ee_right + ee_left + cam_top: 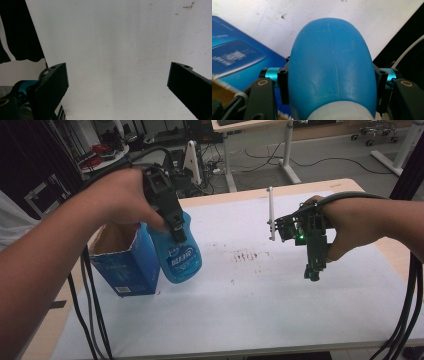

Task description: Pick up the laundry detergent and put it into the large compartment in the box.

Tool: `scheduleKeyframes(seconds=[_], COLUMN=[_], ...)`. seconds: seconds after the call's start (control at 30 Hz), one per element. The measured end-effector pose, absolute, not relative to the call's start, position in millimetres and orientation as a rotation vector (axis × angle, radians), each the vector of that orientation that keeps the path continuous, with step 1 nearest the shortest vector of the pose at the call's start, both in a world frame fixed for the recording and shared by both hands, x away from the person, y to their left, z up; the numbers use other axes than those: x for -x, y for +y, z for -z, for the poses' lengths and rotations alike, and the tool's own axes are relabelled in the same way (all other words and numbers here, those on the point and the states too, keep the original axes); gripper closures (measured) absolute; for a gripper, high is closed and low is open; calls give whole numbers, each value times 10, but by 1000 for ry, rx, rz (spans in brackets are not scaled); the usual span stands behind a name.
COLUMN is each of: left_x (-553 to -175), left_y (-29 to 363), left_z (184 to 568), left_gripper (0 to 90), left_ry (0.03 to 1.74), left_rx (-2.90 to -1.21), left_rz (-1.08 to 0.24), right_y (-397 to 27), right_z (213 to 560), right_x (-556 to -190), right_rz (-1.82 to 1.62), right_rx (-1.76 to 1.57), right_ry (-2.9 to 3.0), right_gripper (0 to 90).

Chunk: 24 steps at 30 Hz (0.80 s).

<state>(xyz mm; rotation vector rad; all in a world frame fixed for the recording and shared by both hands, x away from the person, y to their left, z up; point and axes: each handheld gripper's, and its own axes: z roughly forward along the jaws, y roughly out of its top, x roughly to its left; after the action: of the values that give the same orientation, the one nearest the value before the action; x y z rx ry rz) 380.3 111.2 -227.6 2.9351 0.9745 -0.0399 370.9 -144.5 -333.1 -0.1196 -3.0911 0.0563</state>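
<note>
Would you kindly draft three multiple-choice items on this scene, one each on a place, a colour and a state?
1. Where is the open box relative to the bottle?
A. to the bottle's left in the high view
B. by the right gripper
C. on the floor

2. What colour is the bottle?
A. red
B. blue
C. yellow

3. How stands the right gripper?
A. shut on a pen
B. shut on the box
C. open

Answers: 1 A, the box stands beside it on the white table cover. 2 B, blue in the left gripper. 3 C, its jaws stand wide apart, nothing between.
</note>
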Motion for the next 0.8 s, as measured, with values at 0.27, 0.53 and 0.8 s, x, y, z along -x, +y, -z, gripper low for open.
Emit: scheduleKeyframes(seconds=[0.27, 0.53, 0.8], left_x=[-3802, -3840, -3911], left_y=[1233, 1411, 1761], left_z=[1826, 1422, 1172], left_gripper=[379, 379, 379], left_ry=[996, 1061, 1235], left_rx=[-2895, -2869, -2758], left_rz=[27, 14, 48], right_y=[-1441, -1423, -1410], right_z=[3320, 3298, 3310], right_x=[-3716, -3715, -3722], right_rz=[-55, -65, -70], right_rx=[101, 106, 101], right_ry=[-3089, -3090, -3088], right_gripper=[24, 25, 25])
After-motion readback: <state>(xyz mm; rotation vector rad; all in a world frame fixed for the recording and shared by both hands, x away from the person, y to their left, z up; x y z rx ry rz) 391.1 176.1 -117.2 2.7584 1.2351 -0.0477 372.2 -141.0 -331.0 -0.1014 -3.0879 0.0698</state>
